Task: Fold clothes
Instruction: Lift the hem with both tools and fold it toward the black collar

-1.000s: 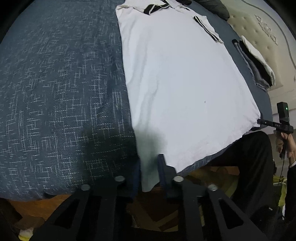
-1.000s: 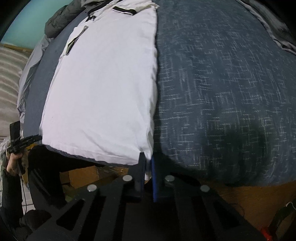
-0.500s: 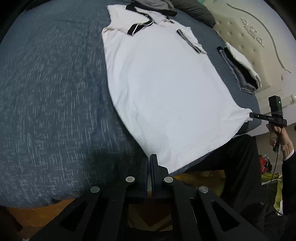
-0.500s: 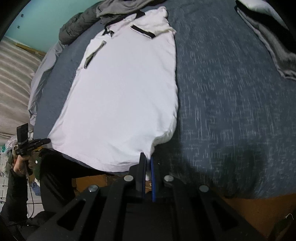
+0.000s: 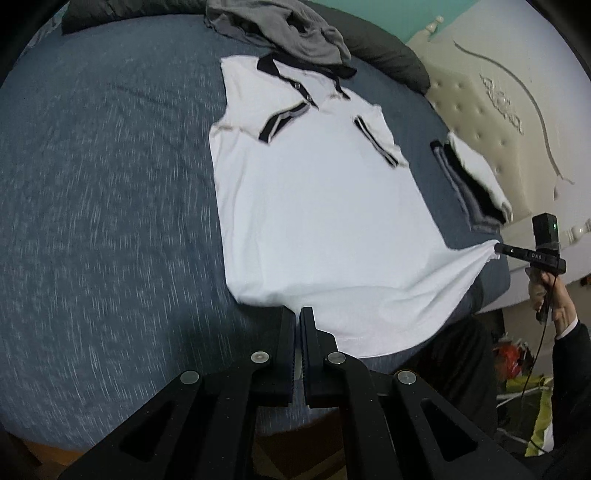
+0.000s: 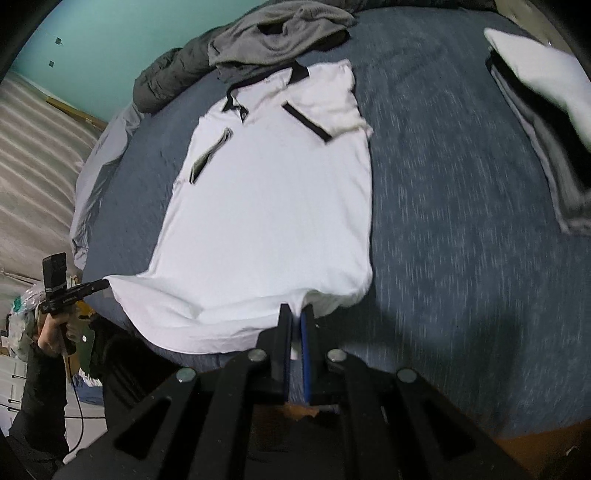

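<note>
One white polo shirt (image 5: 314, 206) lies spread on the one bed (image 5: 92, 221). Two grippers are present: the left gripper (image 5: 297, 314) at the shirt's 7 o'clock corner and the right gripper (image 6: 295, 314) at its 5 o'clock corner. One crumpled grey garment (image 5: 288, 33) sits at the shirt's 12 o'clock. One stack of folded clothes (image 5: 472, 181) lies at its 3 o'clock. One dark pillow (image 5: 391, 55) rests beyond. One padded headboard (image 5: 498, 99) stands behind.
</note>
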